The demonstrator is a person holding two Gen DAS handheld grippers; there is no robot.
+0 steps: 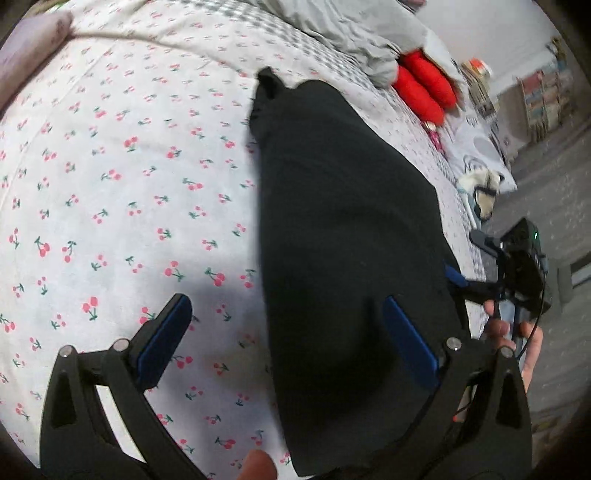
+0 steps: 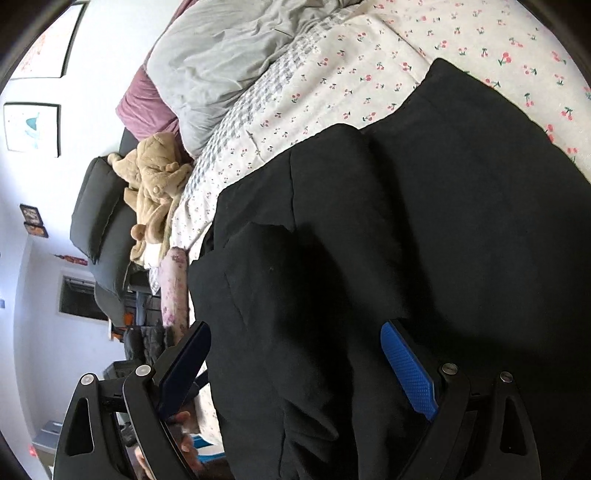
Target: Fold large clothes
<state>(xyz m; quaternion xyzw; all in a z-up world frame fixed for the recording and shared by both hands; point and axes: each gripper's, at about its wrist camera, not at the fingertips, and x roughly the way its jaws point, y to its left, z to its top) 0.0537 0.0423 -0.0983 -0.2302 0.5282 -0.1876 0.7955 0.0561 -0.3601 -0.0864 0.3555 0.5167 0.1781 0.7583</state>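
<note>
The left gripper (image 1: 288,325) has its blue-padded fingers (image 1: 166,339) spread wide and clamps nothing; one finger hangs over the sheet, the other over the near edge of the large black fabric garment (image 1: 343,229). No contact between pads and cloth can be made out. Ahead of these fingers the garment stretches away in a long strip across the white bedsheet printed with red cherries (image 1: 110,177). Beyond its far end lie a crumpled grey duvet (image 1: 343,33) and a red soft item (image 1: 424,85).

The right gripper (image 2: 295,369) also stands wide open, empty, with both fingers (image 2: 410,373) poised above the garment's folded, layered end, which fills the space between and ahead of them. Farther off to the left of the fingers a tan plush toy (image 2: 155,177) rests at the bed's edge beside a dark grey cushion (image 2: 96,214).
</note>
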